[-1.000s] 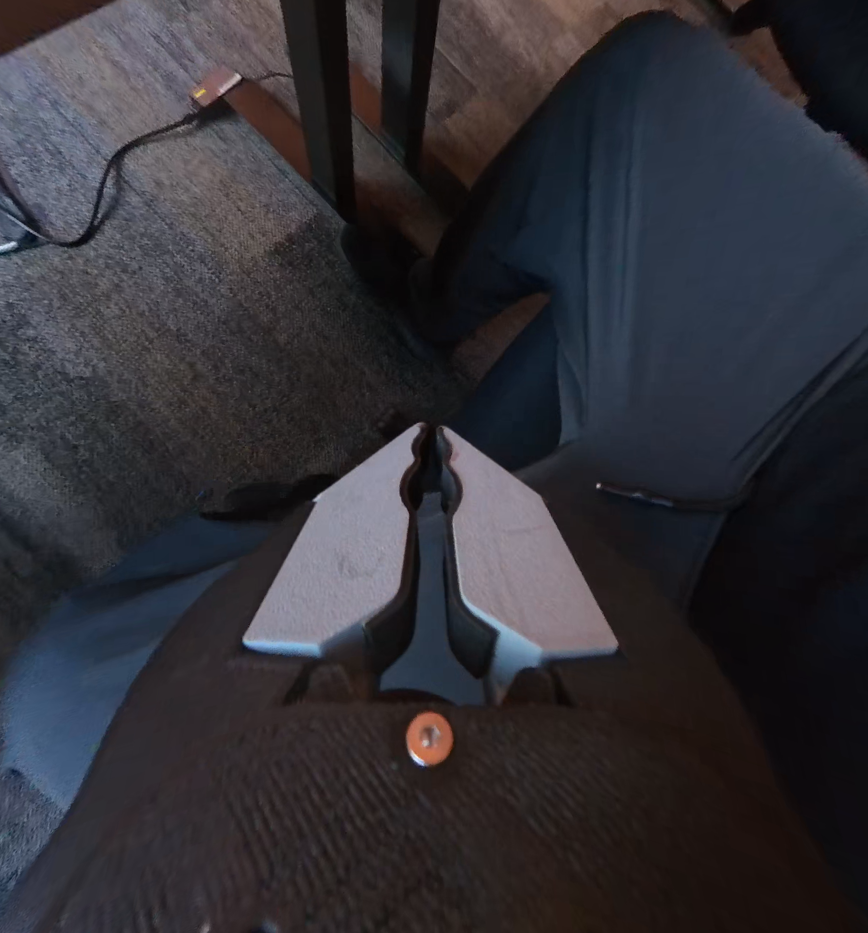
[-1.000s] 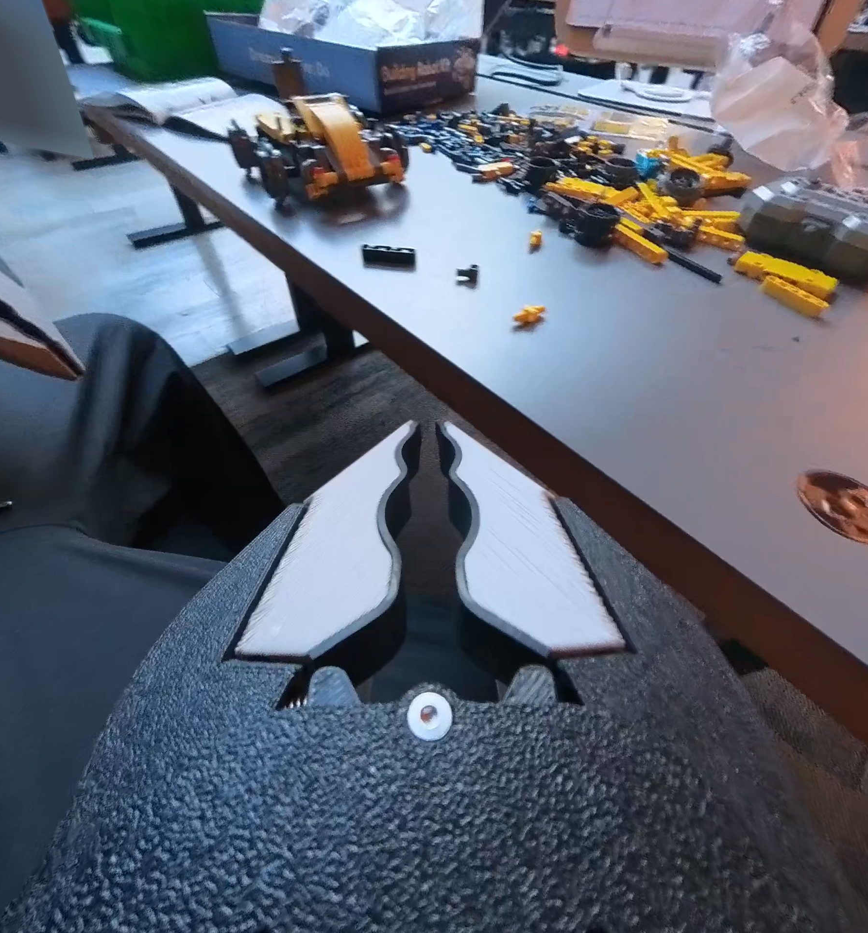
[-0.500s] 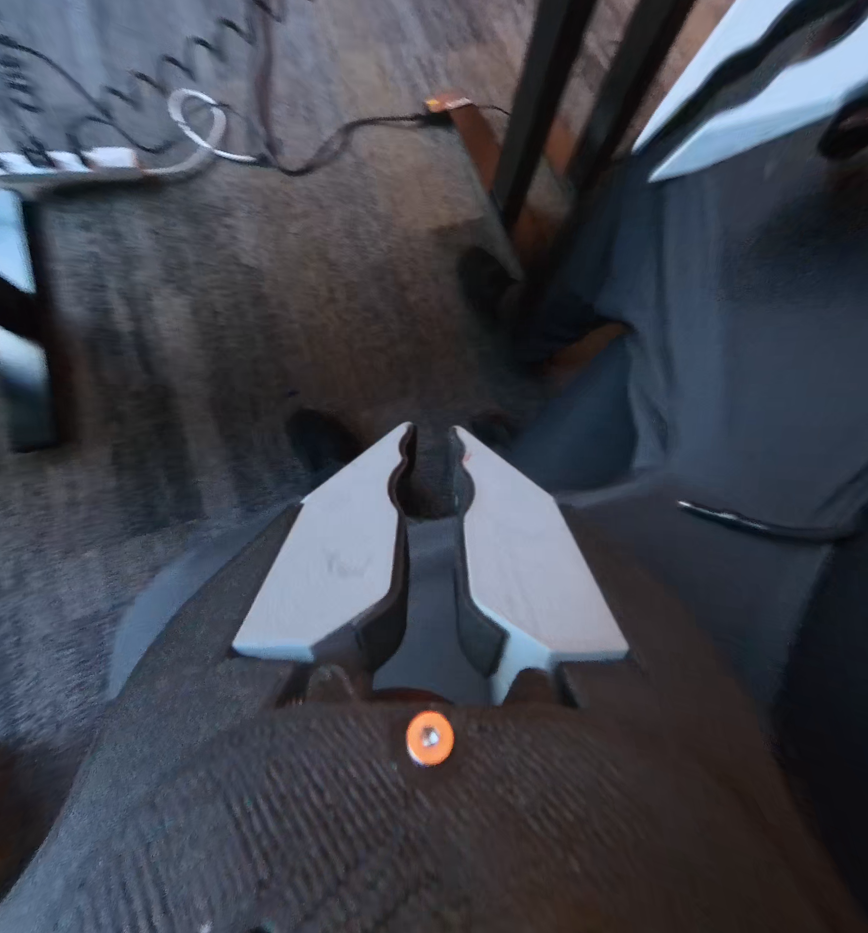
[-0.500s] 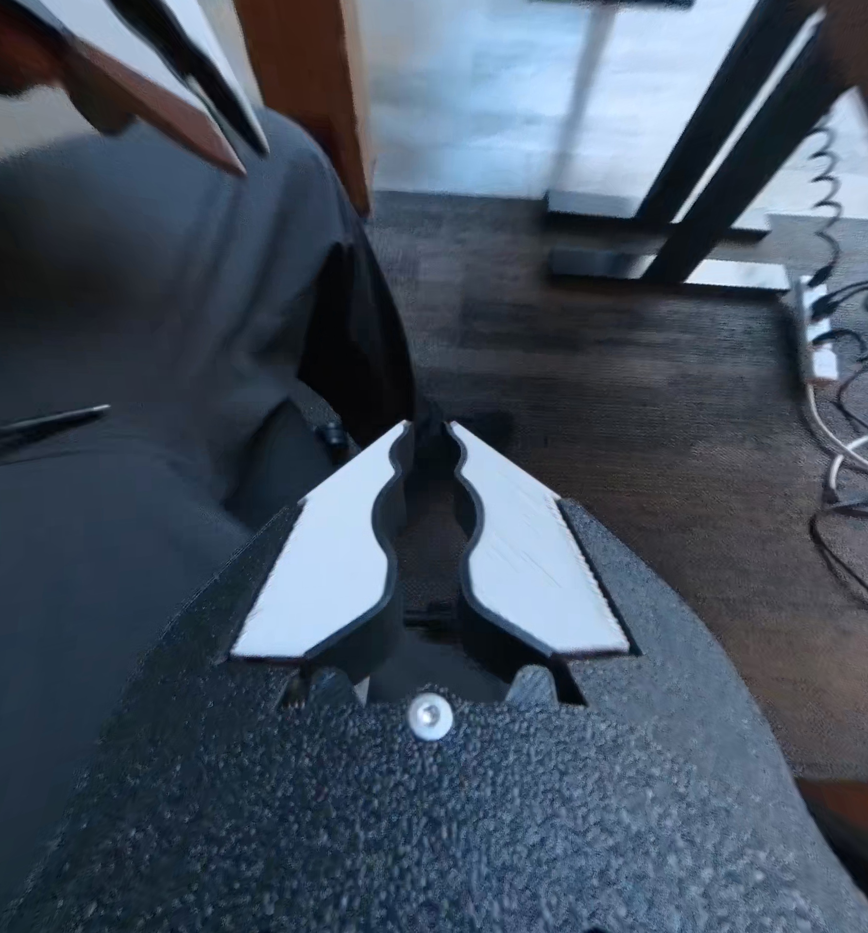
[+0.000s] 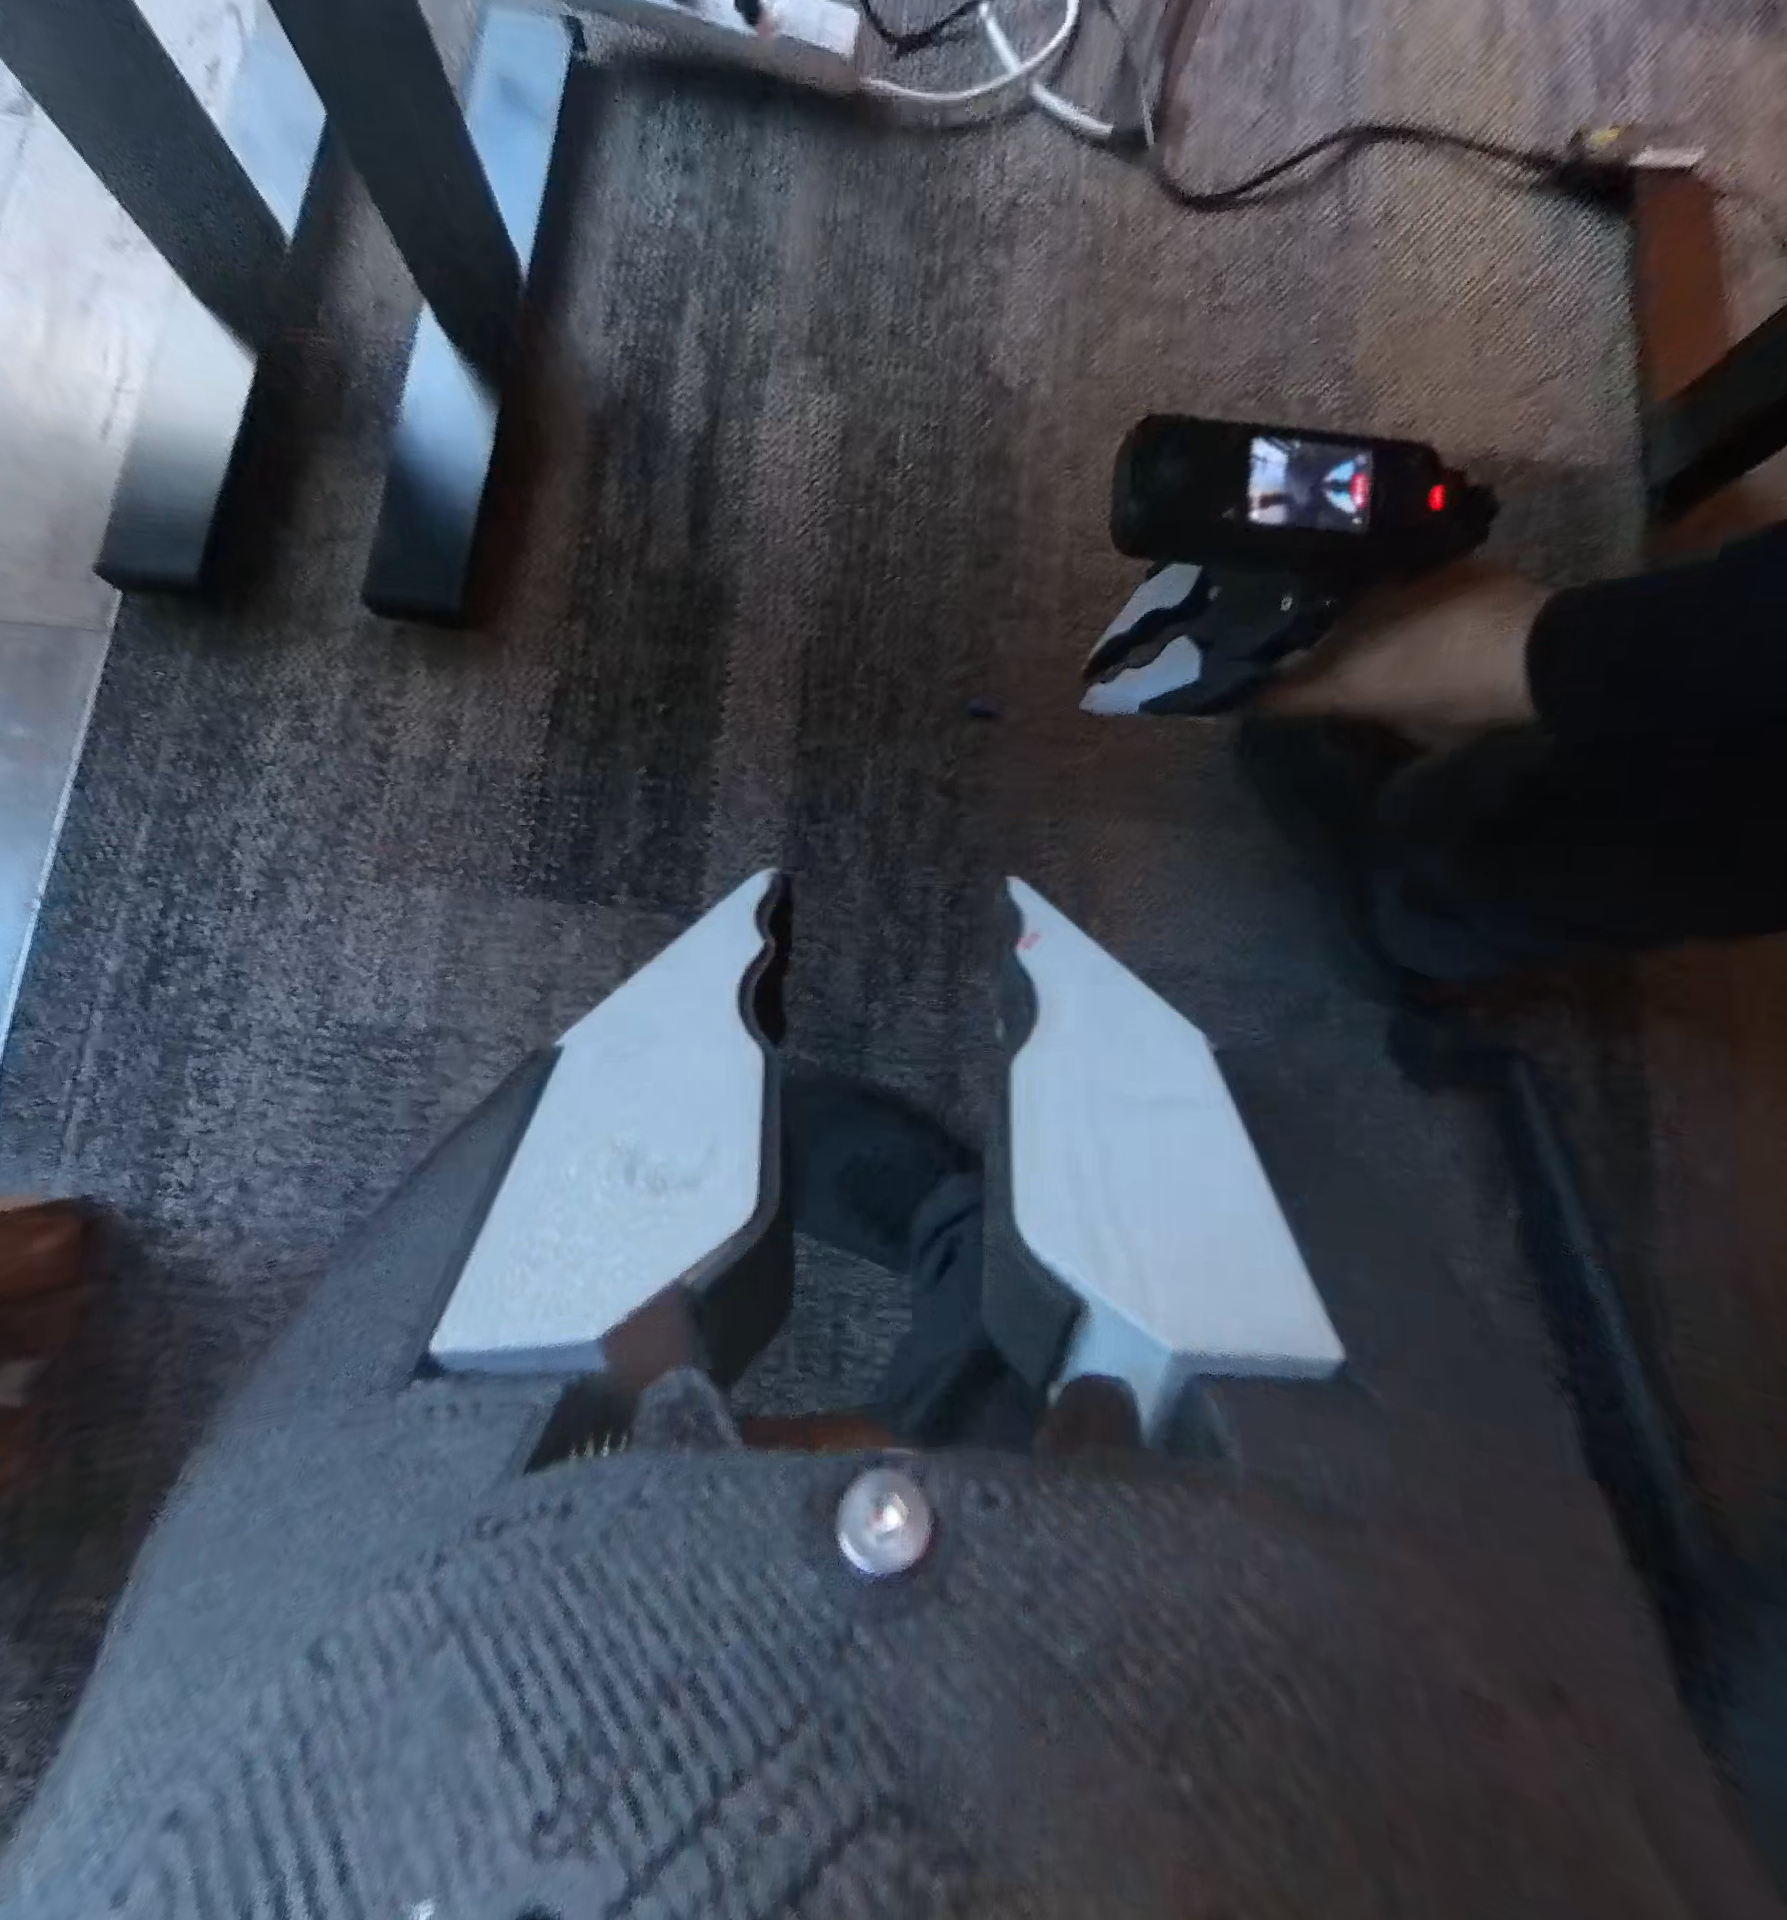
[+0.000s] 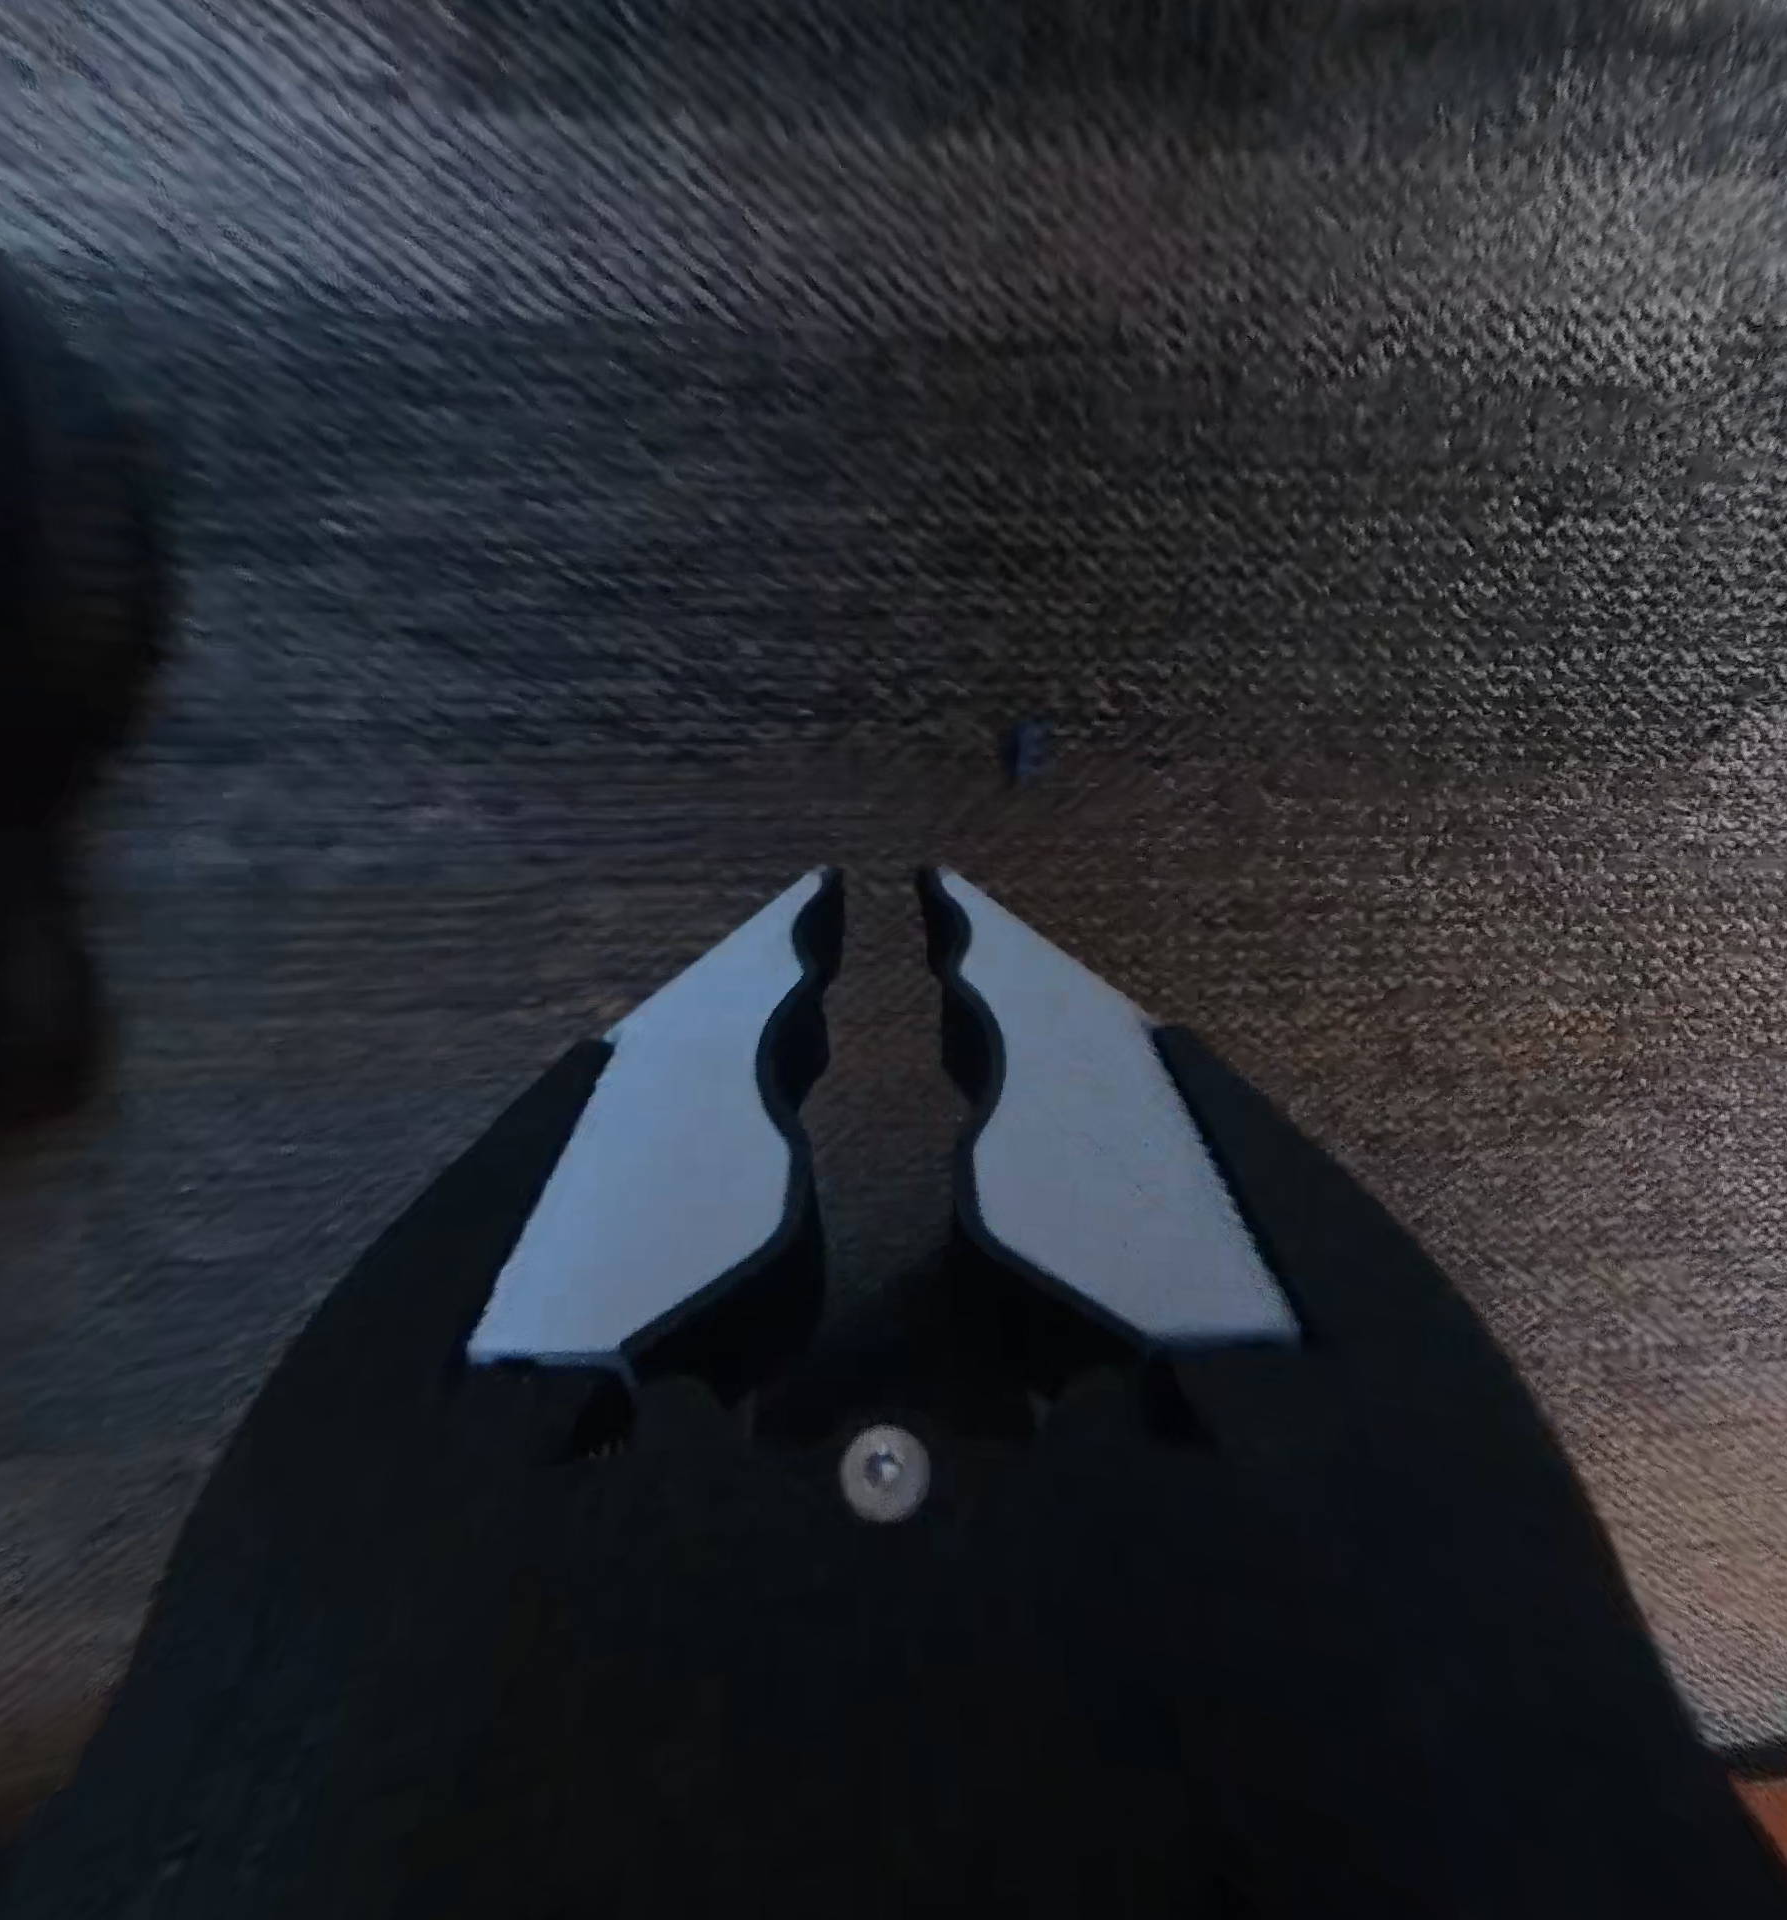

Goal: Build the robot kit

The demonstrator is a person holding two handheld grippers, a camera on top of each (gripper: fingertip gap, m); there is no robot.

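Carpet [image 6: 1388, 520] fills both views, bearing a tiny dark piece [image 6: 1029, 750] just ahead of the right gripper [image 6: 880, 873], whose jaws stand slightly apart and empty. Left gripper [image 5: 894, 894] hovers with jaws wide, holding nothing, near black table legs [image 5: 432, 312].

Both wrist cameras looked down at the grey carpet [image 5: 847, 436], the left from higher up, the right from close above it, sharing the small dark piece [image 6: 1029, 750] by the right tongs [image 5: 1102, 675].

I can't identify the tiny dark speck [image 6: 1031, 750] on the carpet [image 6: 1388, 520]; motion blur smears it. The cables [image 5: 1024, 62] and black table legs [image 5: 421, 260] run off the top edge.
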